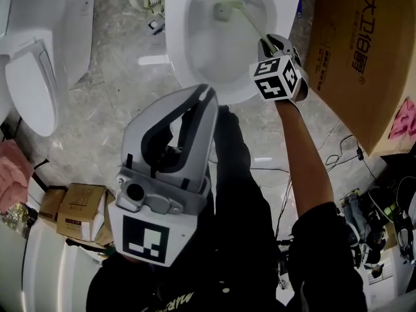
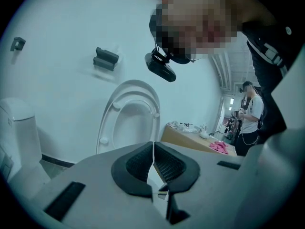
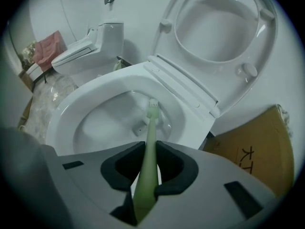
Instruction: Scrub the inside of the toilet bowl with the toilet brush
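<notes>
Holding a pale green toilet brush (image 3: 149, 137) down inside the glossy white toilet bowl (image 3: 71, 113).
The right gripper (image 3: 148, 163) has its dark ribbed pads clamped on the slim, smooth handle, and the small bristled head reaches the bowl's curved far wall. The left gripper (image 2: 153, 160), matte grey, is held back from the bowl with its jaws pressed together on nothing. The oval seat (image 3: 219, 27) stands raised.

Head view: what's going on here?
A person holds a gripper in each hand. The right gripper is shut on the handle of the brush, whose head is low inside the bowl. The left gripper is shut on nothing and sits close to the person's body, away from the bowl.
</notes>
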{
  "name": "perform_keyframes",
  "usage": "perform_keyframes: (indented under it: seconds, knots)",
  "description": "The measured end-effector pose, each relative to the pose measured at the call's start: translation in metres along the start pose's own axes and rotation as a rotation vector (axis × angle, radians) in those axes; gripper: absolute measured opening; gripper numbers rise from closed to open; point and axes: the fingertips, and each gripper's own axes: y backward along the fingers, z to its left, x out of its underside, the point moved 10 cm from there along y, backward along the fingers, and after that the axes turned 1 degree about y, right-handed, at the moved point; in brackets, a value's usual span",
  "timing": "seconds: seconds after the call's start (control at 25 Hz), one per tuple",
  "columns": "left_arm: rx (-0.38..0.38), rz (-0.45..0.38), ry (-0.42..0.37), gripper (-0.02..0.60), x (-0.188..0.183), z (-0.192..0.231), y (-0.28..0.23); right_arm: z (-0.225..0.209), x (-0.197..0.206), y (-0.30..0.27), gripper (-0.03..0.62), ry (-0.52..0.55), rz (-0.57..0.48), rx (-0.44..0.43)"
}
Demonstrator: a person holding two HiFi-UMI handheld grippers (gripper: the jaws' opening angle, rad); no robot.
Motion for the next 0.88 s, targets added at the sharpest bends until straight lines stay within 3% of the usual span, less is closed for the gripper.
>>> perform_keyframes:
  seconds: [0.32,0.72,0.88]
  knots:
    - [0.0,0.001,-0.013,0.034,-0.002,-0.001,0.003,-0.019,0.001,0.009,0.086,0.211,0.09,0.038]
    - [0.0,0.0,-0.006,0.034,-0.002,0.002,0.006,-0.039,-0.011,0.017,0.086,0.452,0.184,0.029]
    - [-0.014,0.0,-0.009,0.034,-0.002,0.004,0.009,-0.039,-0.009,0.016,0.086,0.6,0.226,0.01]
